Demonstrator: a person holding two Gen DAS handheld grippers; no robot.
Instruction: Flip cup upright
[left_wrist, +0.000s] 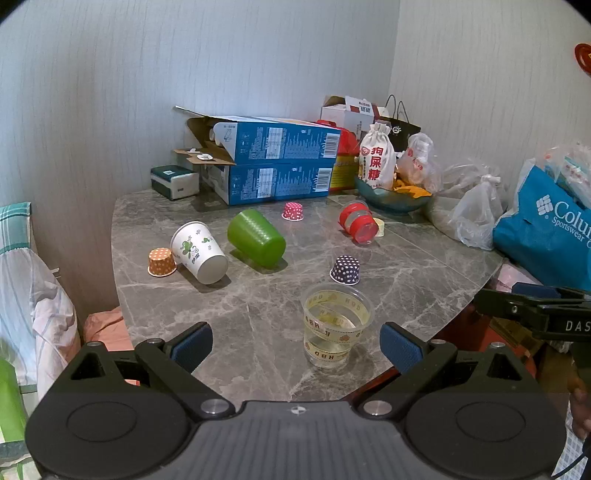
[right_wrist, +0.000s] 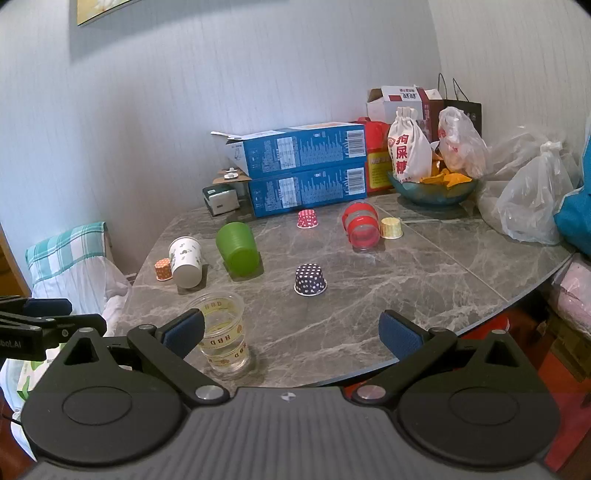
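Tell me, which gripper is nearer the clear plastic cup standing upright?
Left. The clear plastic cup stands between the left gripper fingers; the right gripper has it by its left finger, outside the gap.

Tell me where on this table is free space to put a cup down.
Bare marble lies right of the navy dotted cup, out to the table edge, and between that cup and the clear cup. The back is crowded with blue boxes, a bowl and bags.
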